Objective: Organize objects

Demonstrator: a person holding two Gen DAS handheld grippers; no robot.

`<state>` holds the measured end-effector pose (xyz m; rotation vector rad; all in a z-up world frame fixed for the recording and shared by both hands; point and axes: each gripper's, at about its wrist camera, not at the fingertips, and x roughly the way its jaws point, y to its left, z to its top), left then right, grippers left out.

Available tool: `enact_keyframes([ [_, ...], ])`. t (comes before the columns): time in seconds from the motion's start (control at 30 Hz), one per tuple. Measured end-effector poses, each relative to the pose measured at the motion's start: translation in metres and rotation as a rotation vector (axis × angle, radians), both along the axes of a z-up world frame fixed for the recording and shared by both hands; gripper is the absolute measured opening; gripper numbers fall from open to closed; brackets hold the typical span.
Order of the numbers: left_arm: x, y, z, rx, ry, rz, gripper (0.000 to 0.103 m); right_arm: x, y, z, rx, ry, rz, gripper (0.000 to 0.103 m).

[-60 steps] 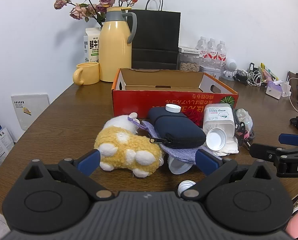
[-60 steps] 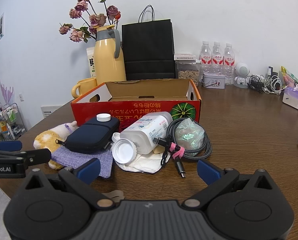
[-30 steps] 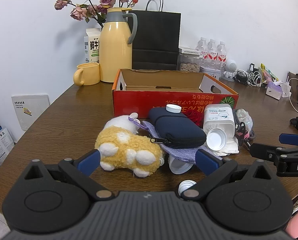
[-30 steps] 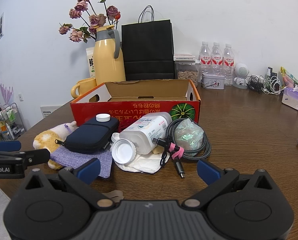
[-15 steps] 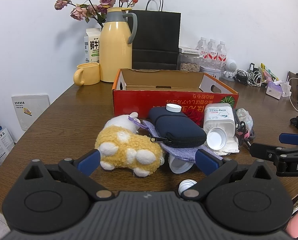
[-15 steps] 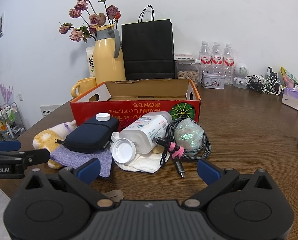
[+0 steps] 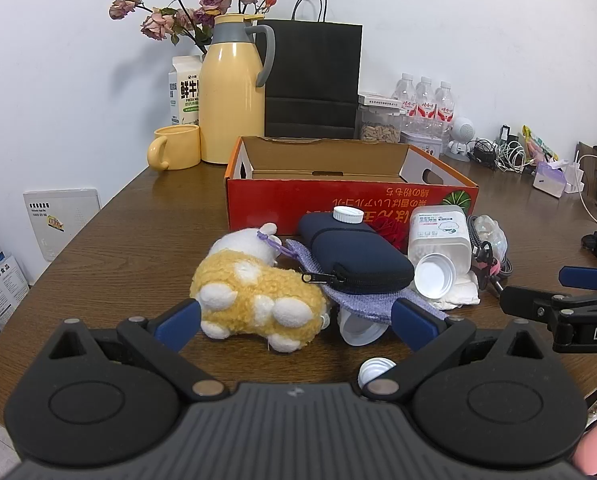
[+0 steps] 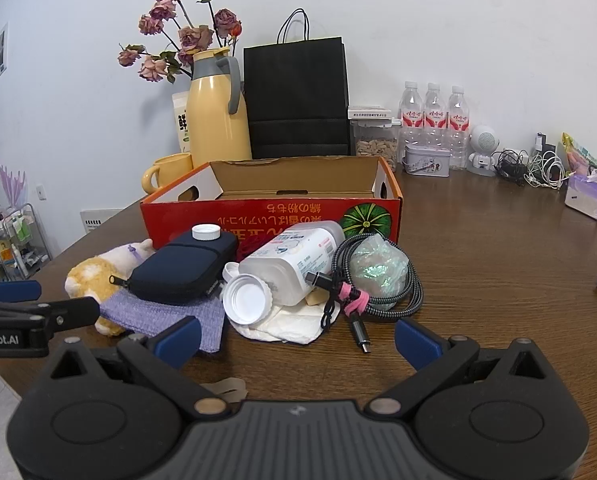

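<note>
left gripper (image 7: 294,322): jaws released, hovering nr plush toy (image 7: 254,288)
right gripper (image 8: 296,338): jaws released, empty
box (image 8: 270,212): open, behind clutter on table (image 8: 498,280)

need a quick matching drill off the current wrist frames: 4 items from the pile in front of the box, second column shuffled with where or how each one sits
Things:
1. white bottle cap
2. navy zip case
3. white plastic bottle
4. braided cable

Places or states:
A. lying on its side, open mouth toward the camera
B. coiled around a crinkly plastic bag, bound with a pink tie
C. resting on the purple knitted cloth
D. sitting on top of the navy zip case

Pairs: 1-D, 2-C, 3-A, 4-B
</note>
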<state>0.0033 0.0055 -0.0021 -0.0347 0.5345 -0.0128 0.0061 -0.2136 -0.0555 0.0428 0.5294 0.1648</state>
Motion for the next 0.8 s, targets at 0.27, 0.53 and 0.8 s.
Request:
enact_keyframes([
  [0.27,0.002,0.008,-0.001,0.002,-0.014,0.012,0.103,0.003,-0.003,-0.005,-0.004,0.001,-0.007,0.103],
  [0.53,0.022,0.032,-0.001,-0.03,-0.002,0.082,0.103,0.017,-0.008,-0.01,-0.015,0.013,-0.025,0.103],
  [0.8,0.048,0.053,-0.005,-0.039,0.025,0.132,0.103,0.038,-0.015,-0.018,-0.038,0.033,-0.043,0.103],
])
